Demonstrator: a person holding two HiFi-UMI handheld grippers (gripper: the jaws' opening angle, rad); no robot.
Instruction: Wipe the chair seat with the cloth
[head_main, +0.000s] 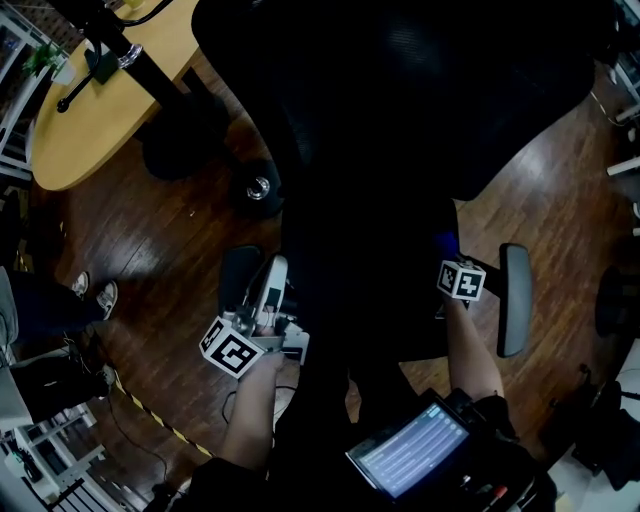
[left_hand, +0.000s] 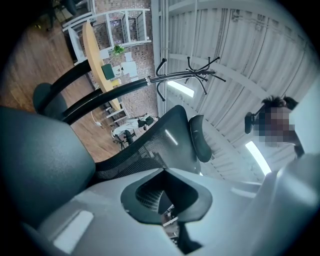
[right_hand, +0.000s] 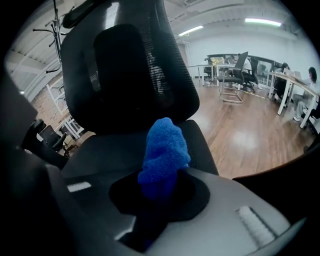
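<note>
**Blue cloth pinched in the right tool above the chair seat**

The right tool is clamping a blue cloth, which is poking up out of its closed jaws in one bunched tuft. The cloth is hanging over the front of the black chair seat, and I cannot tell whether the two are touching. The left tool is gripping nothing, with its jaws drawn together, and is hovering off the seat's left edge.

The tall mesh chair back is rising straight behind the seat and blocking most of the room beyond it. The left armrest is sitting just beside the left tool, and the right armrest just outside the right one, so the seat is being hemmed in on both sides.

Farther off, a round wooden bench is standing on the wooden floor, with a black coat stand close against it. Someone's pale shoes are showing at the left. A lit screen is glowing low down, between the two forearms.

By count there are two tools, one cloth, one chair with two armrests, one bench, one coat stand, two shoes and one screen. Two ceiling light strips are shining over distant desks, which are too small to count.
</note>
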